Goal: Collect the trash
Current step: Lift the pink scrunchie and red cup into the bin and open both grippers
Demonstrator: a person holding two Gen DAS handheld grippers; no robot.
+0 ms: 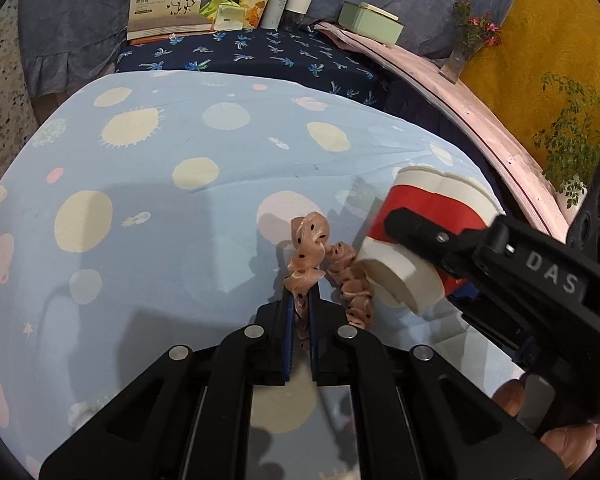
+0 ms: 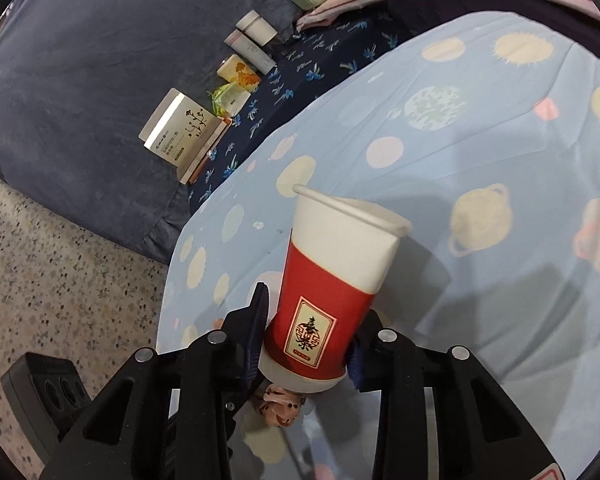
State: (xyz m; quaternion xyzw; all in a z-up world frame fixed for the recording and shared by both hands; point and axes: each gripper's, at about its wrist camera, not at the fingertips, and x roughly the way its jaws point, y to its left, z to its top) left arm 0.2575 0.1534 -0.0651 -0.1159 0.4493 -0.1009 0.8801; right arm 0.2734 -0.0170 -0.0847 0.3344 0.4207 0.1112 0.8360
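My left gripper (image 1: 300, 300) is shut on a pink dotted scrunchie (image 1: 312, 256), which hangs from its fingers above the light blue spotted cloth (image 1: 160, 200). My right gripper (image 2: 308, 324) is shut on a red and white paper cup (image 2: 332, 280), gripped near its base. In the left wrist view the cup (image 1: 420, 236) sits tilted in the right gripper (image 1: 404, 232), just right of the scrunchie and touching it. A bit of the scrunchie (image 2: 280, 408) shows under the cup's base in the right wrist view.
At the far edge, on a dark palm-print cloth (image 1: 260, 56), stand a white box (image 1: 168, 4), small packets (image 1: 228, 14), two white jars (image 1: 290, 0) and a green tin (image 1: 370, 22). A pink board (image 1: 460, 92) and plants (image 1: 576, 140) are on the right. Speckled floor (image 2: 60, 280) lies left.
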